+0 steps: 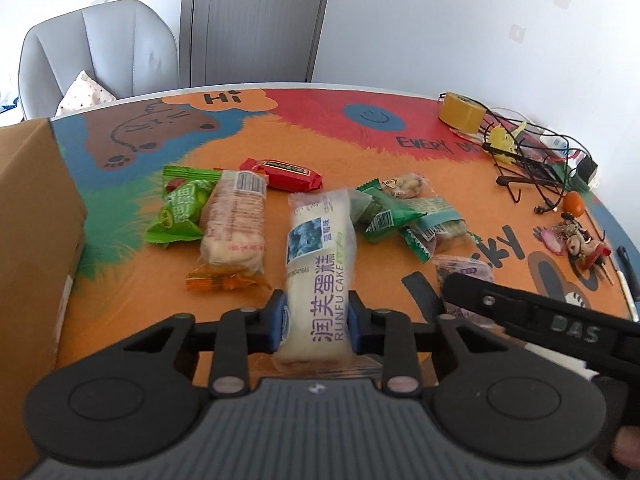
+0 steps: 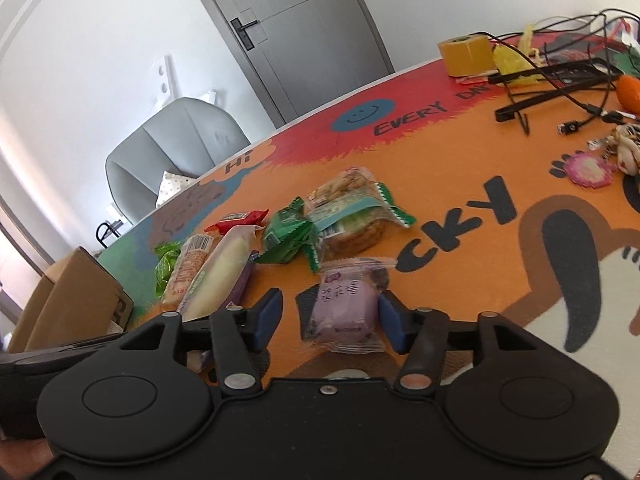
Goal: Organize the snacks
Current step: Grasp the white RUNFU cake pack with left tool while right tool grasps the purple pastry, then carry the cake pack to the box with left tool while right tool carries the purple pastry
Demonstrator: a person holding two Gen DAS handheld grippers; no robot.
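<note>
Left wrist view: left gripper (image 1: 316,322) clamped on the near end of the long white cake pack (image 1: 320,256), blue pads pressing both its sides, pack pointing away over the orange printed table (image 1: 400,148). Left of it lies an orange-ended cracker pack (image 1: 234,222) with a green candy pack (image 1: 180,208) touching its far-left side, red bar (image 1: 282,174) just beyond them. Right of the cake sits a heap of green wrappers (image 1: 386,214) with a clear biscuit pack (image 1: 404,185) at its far edge, and a purple snack pack (image 1: 464,270) nearer, partly hidden by the black finger of the right gripper (image 1: 520,312) coming in from the right. Cardboard box (image 1: 36,216) at the left edge, tape roll (image 1: 460,111) and cables (image 1: 532,160) far right, grey chair (image 1: 100,52) beyond the table. Right wrist view: right gripper (image 2: 330,320) part open, purple snack pack (image 2: 346,304) lying on the table between its jaws; right pad is at the wrapper edge, left pad clearly apart, so not gripped. Cake pack (image 2: 224,272) shows to the left, raised at its near end, with green wrappers (image 2: 290,236) and a round cookie pack (image 2: 352,224) just beyond, box (image 2: 76,300) far left, orange fruit (image 2: 630,92) at the right edge
</note>
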